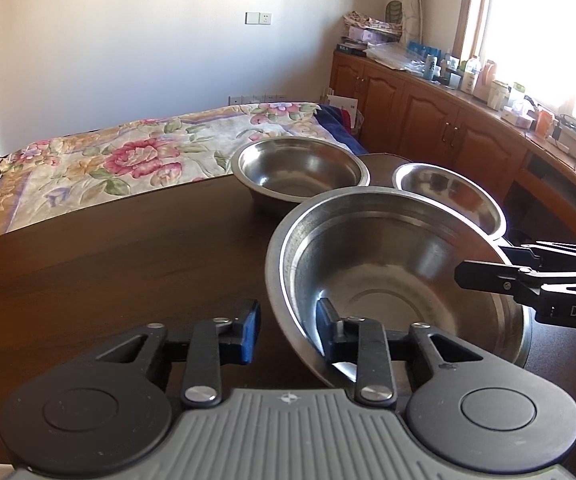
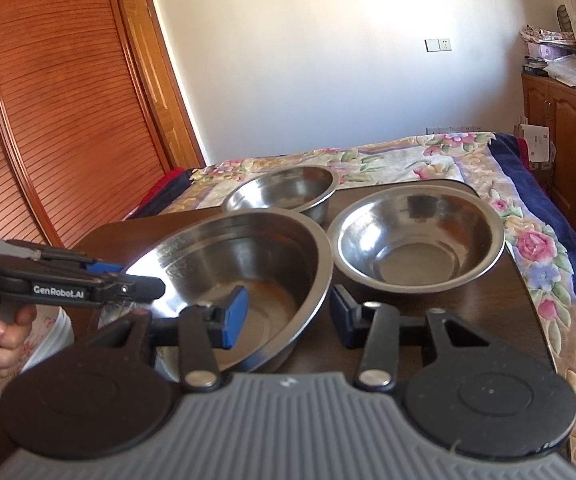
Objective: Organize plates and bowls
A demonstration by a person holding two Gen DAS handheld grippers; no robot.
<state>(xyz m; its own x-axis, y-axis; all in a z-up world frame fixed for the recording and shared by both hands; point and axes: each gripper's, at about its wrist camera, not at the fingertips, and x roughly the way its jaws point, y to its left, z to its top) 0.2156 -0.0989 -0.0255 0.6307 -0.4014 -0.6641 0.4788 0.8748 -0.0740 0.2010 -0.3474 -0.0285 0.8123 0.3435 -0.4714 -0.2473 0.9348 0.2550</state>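
both grippers straddle the rim of the large tilted stainless steel bowl (image 1: 387, 264) on the dark wooden counter (image 1: 108, 260): left gripper (image 1: 288, 332) at seven o'clock, right gripper (image 2: 288, 312) at three, pads apart, neither yet clamped. next, i judge: pinch, lift, nest.

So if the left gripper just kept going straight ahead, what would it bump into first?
Probably the large steel bowl: the left gripper already straddles its near rim, one finger inside, one outside. Going on, the inside finger would likely meet the bowl's inner wall or floor, though depth is unclear.
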